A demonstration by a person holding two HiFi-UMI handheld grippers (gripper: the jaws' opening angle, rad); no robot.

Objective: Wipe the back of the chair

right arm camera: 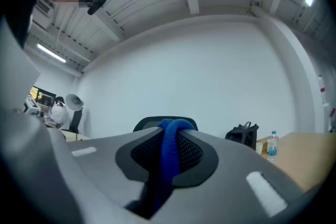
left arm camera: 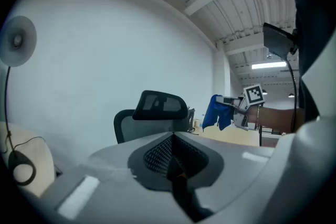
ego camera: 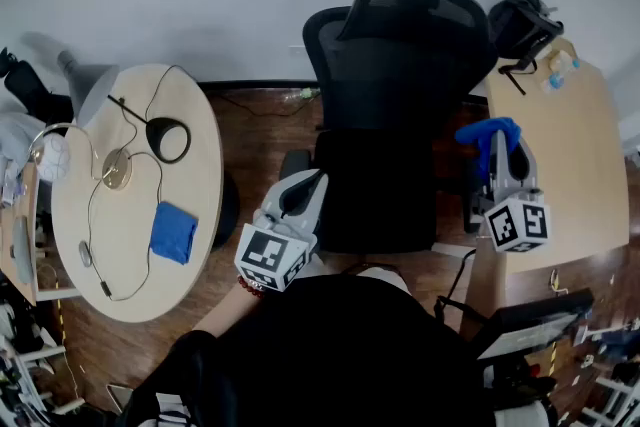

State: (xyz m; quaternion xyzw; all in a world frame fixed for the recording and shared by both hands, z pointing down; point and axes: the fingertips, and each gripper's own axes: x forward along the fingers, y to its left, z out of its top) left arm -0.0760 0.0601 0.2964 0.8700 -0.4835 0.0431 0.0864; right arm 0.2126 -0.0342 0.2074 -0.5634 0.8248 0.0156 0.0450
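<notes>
Black office chair btwn both grippers, R gripper clamped on blue cloth at chair's right, L gripper jaws together, empty, by seat's left edge, 2nd blue cloth on round tabletop

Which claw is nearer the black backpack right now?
Right. The right claw, shut on a blue cloth, is right of the chair, just short of the backpack; the left claw is at the chair's opposite side.
</notes>
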